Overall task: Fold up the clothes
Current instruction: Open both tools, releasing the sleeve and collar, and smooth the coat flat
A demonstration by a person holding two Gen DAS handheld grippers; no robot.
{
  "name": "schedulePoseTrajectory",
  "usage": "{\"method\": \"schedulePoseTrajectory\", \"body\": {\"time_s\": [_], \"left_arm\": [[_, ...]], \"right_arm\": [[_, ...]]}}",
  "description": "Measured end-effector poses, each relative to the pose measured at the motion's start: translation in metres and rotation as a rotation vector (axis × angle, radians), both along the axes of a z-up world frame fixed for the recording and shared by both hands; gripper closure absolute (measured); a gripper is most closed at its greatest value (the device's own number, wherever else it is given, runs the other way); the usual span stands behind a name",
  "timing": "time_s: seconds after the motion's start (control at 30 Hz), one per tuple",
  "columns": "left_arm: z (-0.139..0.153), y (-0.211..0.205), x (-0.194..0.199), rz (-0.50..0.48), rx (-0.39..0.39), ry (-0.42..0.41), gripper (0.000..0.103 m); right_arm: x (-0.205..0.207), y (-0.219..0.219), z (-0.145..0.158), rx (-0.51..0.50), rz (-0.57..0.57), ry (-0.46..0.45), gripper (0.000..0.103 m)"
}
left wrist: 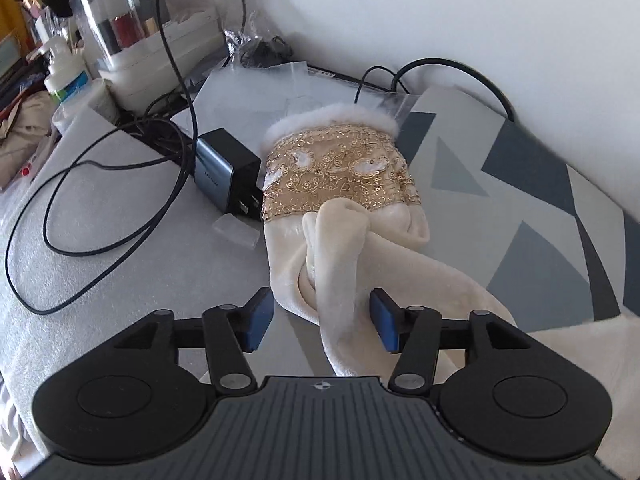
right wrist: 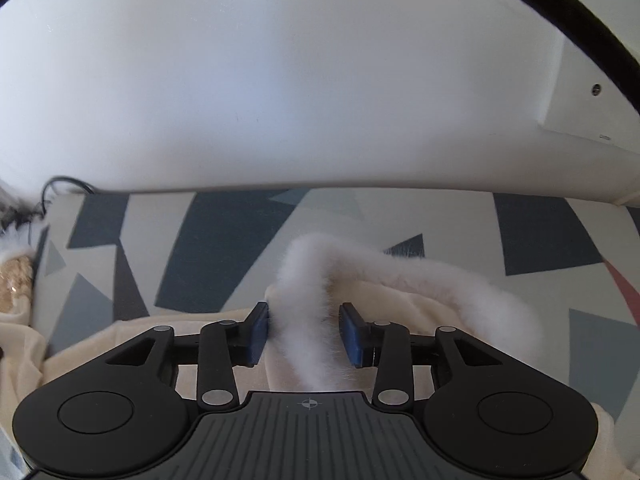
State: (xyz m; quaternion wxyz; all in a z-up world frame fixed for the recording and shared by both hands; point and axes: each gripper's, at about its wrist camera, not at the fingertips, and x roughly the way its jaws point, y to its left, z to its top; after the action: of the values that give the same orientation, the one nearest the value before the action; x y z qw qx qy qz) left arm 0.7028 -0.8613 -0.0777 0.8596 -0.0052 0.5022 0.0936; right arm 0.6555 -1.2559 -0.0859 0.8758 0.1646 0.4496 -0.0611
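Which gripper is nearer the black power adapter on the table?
Left. The left gripper straddles a cream garment fold, with the power adapter just ahead to its left. The right gripper is around the white fur trim; no adapter shows in its view.

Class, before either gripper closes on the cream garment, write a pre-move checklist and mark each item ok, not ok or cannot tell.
1. Left gripper open: ok.
2. Cream fabric fold between its fingers: ok.
3. Right gripper open: ok.
4. White fur trim between its fingers: ok.
5. Charger and black cable apart from garment: not ok, the charger sits against the sequined band.
6. Garment flat on the patterned mat: not ok, bunched.
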Motion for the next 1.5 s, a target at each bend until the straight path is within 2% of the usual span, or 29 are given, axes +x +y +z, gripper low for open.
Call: {"method": "schedulePoseTrajectory", "body": {"time_s": [0.07, 0.1, 0.17, 0.23, 0.27, 0.37, 0.5, 0.53, 0.6, 0.67, 0.83, 0.93, 1.0, 1.1, 1.17, 1.27, 1.3, 1.37, 1.4, 1.5], "left_arm": [[0.007, -0.008, -0.007, -0.043, 0.006, -0.015, 0.039], [0.012, -0.013, -0.012, -0.067, 0.006, -0.025, 0.037], [0.021, -0.023, -0.021, -0.112, 0.018, -0.049, 0.028], [0.029, -0.033, -0.03, -0.158, 0.031, -0.072, 0.016], [0.034, -0.039, -0.034, -0.181, 0.035, -0.083, 0.013], [0.043, -0.05, -0.05, -0.275, -0.041, -0.077, 0.012], [0.038, -0.068, -0.069, -0.385, -0.156, 0.014, 0.011], [0.033, -0.074, -0.075, -0.415, -0.164, 0.036, 0.011], [0.022, -0.088, -0.088, -0.474, -0.178, 0.08, 0.011], [0.005, -0.106, -0.106, -0.538, -0.148, 0.127, 0.011], [-0.031, -0.138, -0.14, -0.639, -0.038, 0.197, 0.011], [-0.037, -0.145, -0.149, -0.656, 0.007, 0.18, 0.006], [-0.038, -0.148, -0.149, -0.66, 0.032, 0.175, 0.0], [-0.041, -0.146, -0.143, -0.655, 0.002, 0.195, 0.0], [-0.043, -0.142, -0.138, -0.634, -0.036, 0.214, 0.0], [-0.044, -0.143, -0.142, -0.642, -0.03, 0.193, 0.0], [-0.044, -0.143, -0.143, -0.639, -0.028, 0.187, 0.0], [-0.045, -0.142, -0.144, -0.63, -0.032, 0.184, 0.0], [-0.045, -0.143, -0.143, -0.627, -0.033, 0.185, 0.0], [-0.044, -0.143, -0.143, -0.618, -0.034, 0.189, 0.0]], "right_arm": [[-0.011, -0.004, 0.011, 0.018, -0.024, -0.044, 0.053], [-0.019, -0.006, 0.018, 0.013, -0.037, -0.072, 0.052], [-0.039, -0.016, 0.034, -0.009, -0.097, -0.132, 0.047], [-0.064, -0.031, 0.047, -0.022, -0.182, -0.192, 0.031], [-0.079, -0.043, 0.055, -0.021, -0.23, -0.217, 0.03], [-0.125, -0.078, 0.078, -0.015, -0.368, -0.285, 0.03], [-0.196, -0.121, 0.104, -0.021, -0.512, -0.341, 0.031], [-0.212, -0.129, 0.107, -0.028, -0.534, -0.343, 0.031], [-0.244, -0.14, 0.105, -0.038, -0.563, -0.319, 0.031], [-0.271, -0.147, 0.097, -0.041, -0.576, -0.275, 0.031], [-0.314, -0.146, 0.042, -0.015, -0.636, -0.078, 0.032], [-0.328, -0.134, 0.019, 0.035, -0.623, -0.028, 0.031], [-0.332, -0.125, 0.01, 0.004, -0.617, 0.001, 0.027], [-0.334, -0.119, -0.001, -0.088, -0.629, 0.039, 0.017], [-0.333, -0.121, -0.012, -0.13, -0.634, 0.066, 0.018], [-0.331, -0.124, -0.028, -0.166, -0.621, 0.101, 0.026], [-0.33, -0.125, -0.034, -0.16, -0.603, 0.108, 0.04], [-0.331, -0.123, -0.036, -0.179, -0.61, 0.071, 0.058], [-0.333, -0.122, -0.036, -0.192, -0.604, 0.052, 0.079], [-0.343, -0.132, -0.035, -0.206, -0.68, 0.016, 0.084]]}}
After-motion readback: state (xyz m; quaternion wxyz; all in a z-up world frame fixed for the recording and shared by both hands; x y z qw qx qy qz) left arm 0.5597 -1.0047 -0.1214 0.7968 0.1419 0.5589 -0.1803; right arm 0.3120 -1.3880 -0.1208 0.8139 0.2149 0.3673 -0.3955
